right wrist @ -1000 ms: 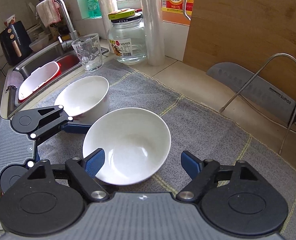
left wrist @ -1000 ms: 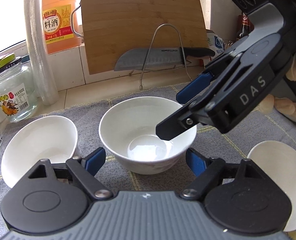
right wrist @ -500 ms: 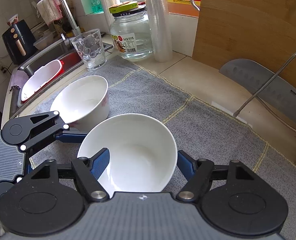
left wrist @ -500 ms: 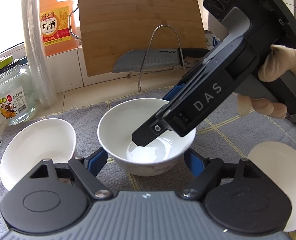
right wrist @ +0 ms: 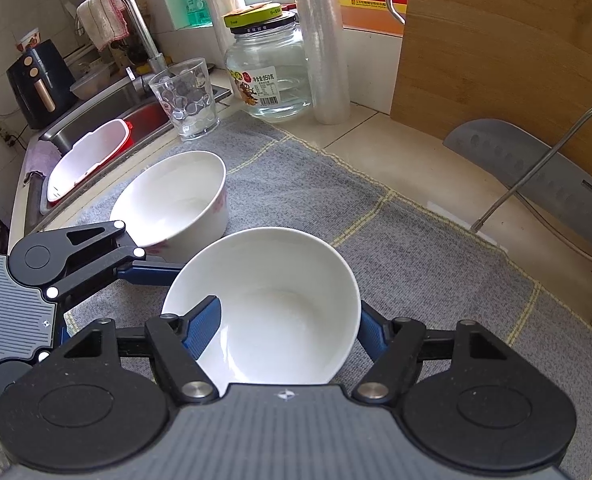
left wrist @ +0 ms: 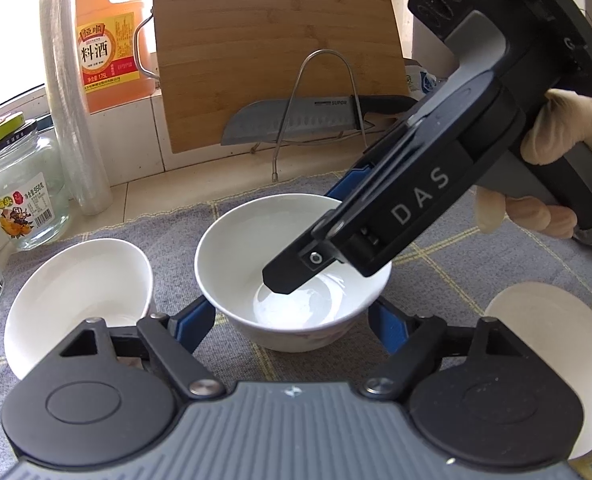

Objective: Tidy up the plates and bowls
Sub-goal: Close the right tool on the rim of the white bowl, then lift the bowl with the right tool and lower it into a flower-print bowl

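Observation:
A white bowl (left wrist: pixel 232 256) (right wrist: pixel 280 280) stands mid-cloth. My left gripper (left wrist: pixel 292 320) has its blue pads against the bowl's two sides, low on the wall. My right gripper (right wrist: pixel 286 320) (left wrist: pixel 300 240) reaches down from the upper right, held by a gloved hand (left wrist: pixel 556 128). Its jaws are closing: one finger hangs inside the bowl, the other stands outside the far wall, and the inner pad is clear of that wall. A second white bowl (left wrist: pixel 76 292) (right wrist: pixel 176 200) sits to the left. A white dish (left wrist: pixel 556 340) lies at the right edge.
A grey cloth (right wrist: pixel 336 200) covers the counter. Behind stand a wooden cutting board (left wrist: pixel 276 60), a knife (left wrist: pixel 288 124) on a wire rack, a glass jar (left wrist: pixel 16 192), a film roll (left wrist: pixel 72 120) and an orange bottle (left wrist: pixel 108 40). A tumbler (right wrist: pixel 186 96) stands by the sink (right wrist: pixel 96 120).
The right gripper came down over the middle bowl, put one finger inside it and narrowed its jaws. The left gripper kept its place and drew its pads slightly inward.

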`<state>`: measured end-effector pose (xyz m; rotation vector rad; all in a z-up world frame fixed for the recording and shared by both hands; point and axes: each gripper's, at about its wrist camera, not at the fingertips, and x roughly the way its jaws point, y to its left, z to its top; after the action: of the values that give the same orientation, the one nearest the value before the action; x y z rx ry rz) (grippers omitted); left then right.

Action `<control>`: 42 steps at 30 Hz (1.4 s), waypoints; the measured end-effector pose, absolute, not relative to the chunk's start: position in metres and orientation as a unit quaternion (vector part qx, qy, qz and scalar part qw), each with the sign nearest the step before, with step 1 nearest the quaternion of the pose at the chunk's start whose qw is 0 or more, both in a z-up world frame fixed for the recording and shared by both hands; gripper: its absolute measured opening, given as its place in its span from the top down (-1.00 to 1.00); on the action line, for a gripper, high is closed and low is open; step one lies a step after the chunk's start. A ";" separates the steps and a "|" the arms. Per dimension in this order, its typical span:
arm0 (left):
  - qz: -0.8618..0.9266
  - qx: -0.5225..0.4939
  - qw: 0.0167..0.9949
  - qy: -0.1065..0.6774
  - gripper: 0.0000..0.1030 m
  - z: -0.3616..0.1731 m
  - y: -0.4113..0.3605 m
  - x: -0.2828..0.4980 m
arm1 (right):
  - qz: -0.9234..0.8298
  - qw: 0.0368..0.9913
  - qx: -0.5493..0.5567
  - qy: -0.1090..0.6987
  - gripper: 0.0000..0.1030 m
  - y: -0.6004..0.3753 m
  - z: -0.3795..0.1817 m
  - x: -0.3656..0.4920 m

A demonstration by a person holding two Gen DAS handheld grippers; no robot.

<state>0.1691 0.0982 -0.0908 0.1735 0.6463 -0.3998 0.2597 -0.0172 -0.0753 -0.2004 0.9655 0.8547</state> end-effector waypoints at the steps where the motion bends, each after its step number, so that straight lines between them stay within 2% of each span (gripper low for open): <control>1: -0.196 0.086 0.925 0.314 -0.62 -0.089 0.098 0.168 | 0.398 0.795 -0.093 0.449 -0.49 -0.018 -0.074 0.259; 23: -0.236 0.121 0.919 0.291 -0.62 -0.042 0.076 0.108 | 0.380 0.821 -0.077 0.420 -0.49 -0.052 -0.028 0.189; 42: -0.279 0.120 0.906 0.296 -0.62 -0.041 0.055 0.059 | 0.345 0.836 -0.069 0.420 -0.49 -0.087 -0.019 0.115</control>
<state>0.0586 0.0548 -0.0406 0.2473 0.6116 -0.5771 0.1153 -0.0873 -0.0186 -0.1469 0.8894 0.7305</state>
